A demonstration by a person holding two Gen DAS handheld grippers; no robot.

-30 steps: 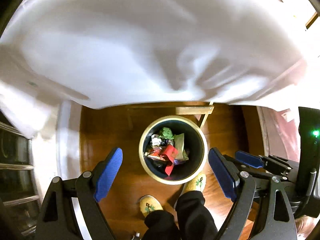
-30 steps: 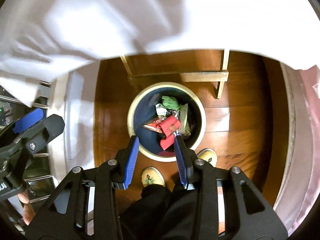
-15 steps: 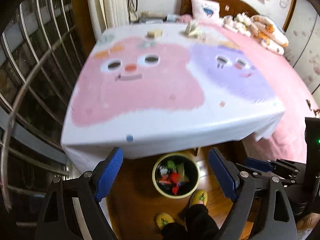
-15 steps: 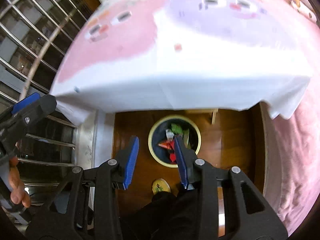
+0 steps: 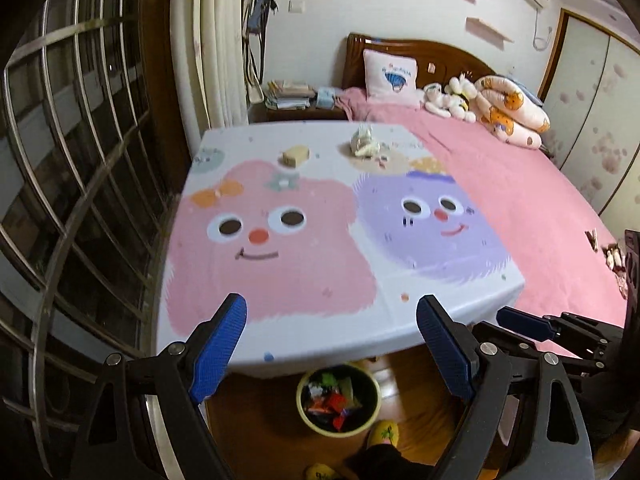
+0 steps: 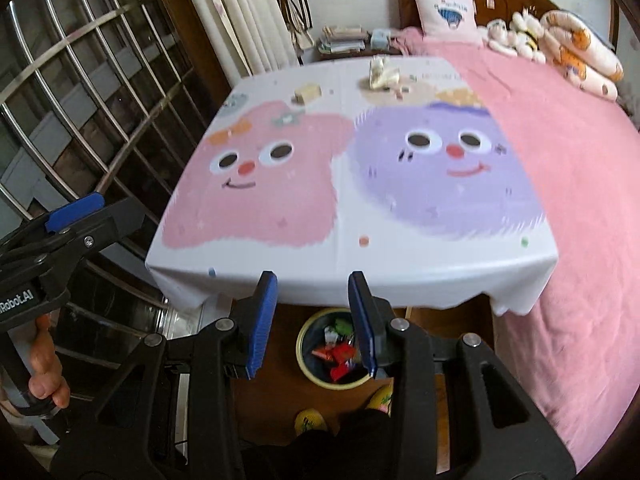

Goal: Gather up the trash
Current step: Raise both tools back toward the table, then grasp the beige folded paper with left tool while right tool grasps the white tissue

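Between pickups. Left gripper (image 5: 332, 344) spread wide, empty; right gripper (image 6: 312, 316) half-parted, empty. Bin (image 5: 338, 400) under table's (image 5: 280, 248) near edge, part full. Wad (image 5: 364, 143) and block (image 5: 296, 155) at table's far edge: next, long reach across.

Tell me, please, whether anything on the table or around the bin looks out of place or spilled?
Two bits of litter sit at the table's far edge: a crumpled whitish wrapper and a small tan block. They stand out on the otherwise bare tablecloth. Nothing looks spilled around the bin on the floor.
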